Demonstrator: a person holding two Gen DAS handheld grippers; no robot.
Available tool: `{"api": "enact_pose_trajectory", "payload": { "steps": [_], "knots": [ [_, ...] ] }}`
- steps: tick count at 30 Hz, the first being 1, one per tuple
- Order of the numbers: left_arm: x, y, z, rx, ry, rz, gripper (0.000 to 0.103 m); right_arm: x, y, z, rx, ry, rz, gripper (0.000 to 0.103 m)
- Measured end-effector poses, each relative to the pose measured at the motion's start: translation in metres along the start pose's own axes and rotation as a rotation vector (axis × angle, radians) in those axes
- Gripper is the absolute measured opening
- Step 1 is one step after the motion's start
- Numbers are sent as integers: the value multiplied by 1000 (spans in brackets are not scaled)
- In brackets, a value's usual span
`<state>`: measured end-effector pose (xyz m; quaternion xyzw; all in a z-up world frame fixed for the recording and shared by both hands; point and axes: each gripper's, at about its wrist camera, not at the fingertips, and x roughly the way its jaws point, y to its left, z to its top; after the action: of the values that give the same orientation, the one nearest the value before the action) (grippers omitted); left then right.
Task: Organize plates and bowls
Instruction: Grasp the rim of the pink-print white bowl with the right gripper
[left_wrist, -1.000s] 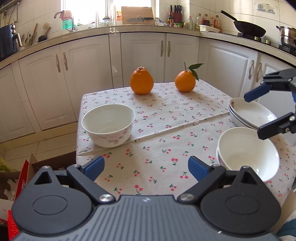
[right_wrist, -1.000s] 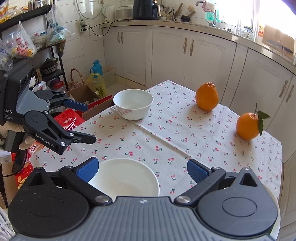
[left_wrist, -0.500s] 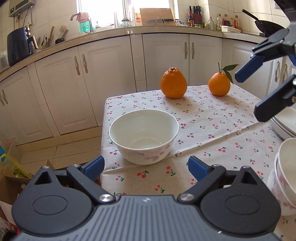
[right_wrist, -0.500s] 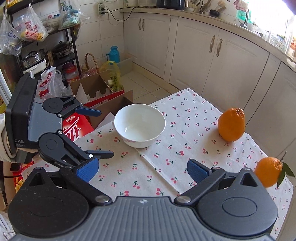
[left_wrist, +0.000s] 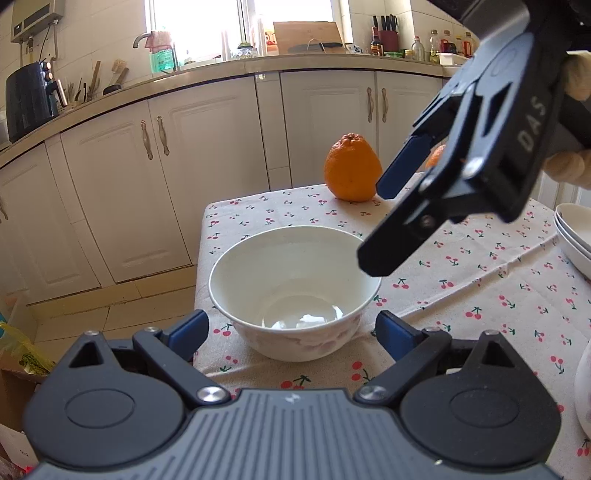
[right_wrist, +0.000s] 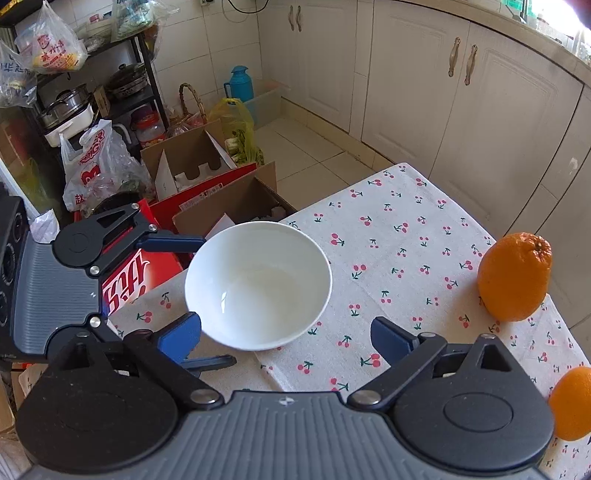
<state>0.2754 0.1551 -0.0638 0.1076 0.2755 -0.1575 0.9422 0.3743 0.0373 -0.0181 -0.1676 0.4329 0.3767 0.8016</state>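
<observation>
On the left, the left gripper (right_wrist: 201, 299) comes in low from the near-left edge of the table (left_wrist: 480, 280) and points slightly downward toward the bowl (left_wrist: 294, 291). Its tongs stand wide apart and hold nothing. In the right wrist view one blue finger lies just beside the far-left side of the bowl rim and the other reaches below the near-left side; I cannot tell if they touch it. In its own view the fingers (left_wrist: 186, 332) frame the bowl from both sides, near its base.

The bowl is white, upright and empty. It stands on the cherry-print cloth at the left end of the table, close to the corner.

To the right and above, the right gripper (left_wrist: 384, 218) is tilted steeply downward over the bowl. A gloved hand (left_wrist: 569, 122) holds its body at the upper right of the left wrist view. Its tongs are wide apart but closing a little now, and they grip nothing; the lower finger hangs over the right side of the rim, apart from it.

Farther right, an orange (left_wrist: 352, 168) sits at the far edge of the table. A second orange (right_wrist: 570, 402) lies more to the right. Stacked plates (left_wrist: 572, 236) rest at the right edge.
</observation>
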Motion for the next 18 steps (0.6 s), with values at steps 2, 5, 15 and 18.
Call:
{"api": "enact_pose_trajectory", "payload": {
  "steps": [2,5,15,18],
  "knots": [
    [2,0,0,-2,1,-11,97,9,-5,3,13,6,11,99],
    [6,1,0,-10,1,-19,96,22,-12,7,42,14,28,95],
    [11,3,2,-20,5,-28,92,46,-25,13,101,16,82,72],
    [10,5,1,-23,5,-32,92,49,-26,13,102,16,84,69]
  ]
}}
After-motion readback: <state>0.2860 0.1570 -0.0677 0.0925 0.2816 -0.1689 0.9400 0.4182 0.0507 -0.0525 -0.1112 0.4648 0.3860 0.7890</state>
